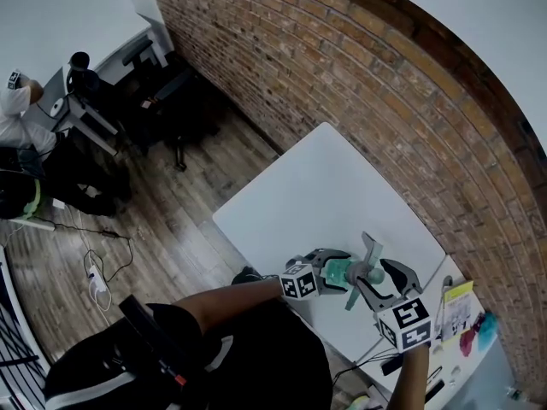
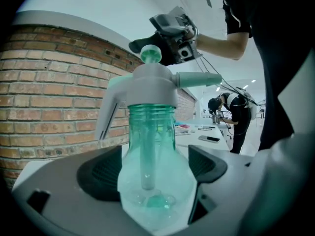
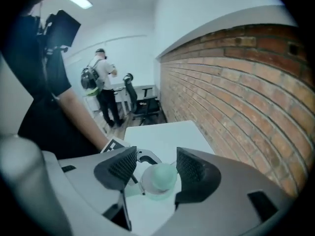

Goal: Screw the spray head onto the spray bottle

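Observation:
In the left gripper view a clear teal spray bottle (image 2: 155,173) stands upright between the pads of my left gripper (image 2: 155,163), which is shut on its round body. A grey spray head (image 2: 150,85) with a teal knob sits on the bottle's neck, its trigger hanging to the left and its nozzle pointing right. In the head view the bottle (image 1: 338,271) is held above the white table's near edge. My right gripper (image 1: 380,276) hovers open over the head. In the right gripper view the knob (image 3: 160,178) shows below, between its spread jaws (image 3: 155,168), which do not press on it.
The white table (image 1: 316,195) runs along a brick wall (image 1: 385,84). A second table at the right carries papers and small items (image 1: 461,310). Office chairs (image 1: 171,101) and a seated person (image 1: 17,109) are at the far left. Another person (image 2: 231,112) stands beyond.

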`<state>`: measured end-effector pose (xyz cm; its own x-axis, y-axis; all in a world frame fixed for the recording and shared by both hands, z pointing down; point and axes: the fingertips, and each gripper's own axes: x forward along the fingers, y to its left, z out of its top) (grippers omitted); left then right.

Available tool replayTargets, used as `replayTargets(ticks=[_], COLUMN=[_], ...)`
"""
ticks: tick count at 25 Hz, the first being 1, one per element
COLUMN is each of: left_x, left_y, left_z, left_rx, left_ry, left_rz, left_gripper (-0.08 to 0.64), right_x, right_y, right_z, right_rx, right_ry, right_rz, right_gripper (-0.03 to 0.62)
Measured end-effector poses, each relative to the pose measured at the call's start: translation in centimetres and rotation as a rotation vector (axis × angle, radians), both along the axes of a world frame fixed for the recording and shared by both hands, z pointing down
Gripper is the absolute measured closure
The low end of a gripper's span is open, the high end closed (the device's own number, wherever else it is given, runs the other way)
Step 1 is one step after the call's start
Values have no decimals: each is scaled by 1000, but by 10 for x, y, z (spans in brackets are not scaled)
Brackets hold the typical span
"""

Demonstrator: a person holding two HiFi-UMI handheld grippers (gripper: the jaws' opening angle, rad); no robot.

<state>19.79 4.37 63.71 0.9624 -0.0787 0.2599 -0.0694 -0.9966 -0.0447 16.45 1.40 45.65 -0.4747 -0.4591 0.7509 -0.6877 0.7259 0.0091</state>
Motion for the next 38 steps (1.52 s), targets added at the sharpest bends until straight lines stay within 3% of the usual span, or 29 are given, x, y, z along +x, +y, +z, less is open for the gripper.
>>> replayTargets(ticks=[3,6,10,13,28,38], left_x=[0,-1,0,1,0,-6], left_y=[1,1,1,1,0,0], left_z=[0,0,0,1,-1,0], left_rx=[-4,-3,1,2,-28,-47], left_ry=[-2,0,6,3,25,86], left_rz=[4,3,-2,2,41,41], left_gripper=[141,141,143,141,143,150], right_x=[17,25,22,24,19,16], right_y=[8,16,18,13,16,19], right_z=[17,38,61,70,72,74], right_rx=[-14,-24,-69,-73,-59,-85], right_ry=[58,101,43,63,152,159], right_rz=[210,336,452,463,-34,-236], right_gripper=[354,341,334,335,335,335])
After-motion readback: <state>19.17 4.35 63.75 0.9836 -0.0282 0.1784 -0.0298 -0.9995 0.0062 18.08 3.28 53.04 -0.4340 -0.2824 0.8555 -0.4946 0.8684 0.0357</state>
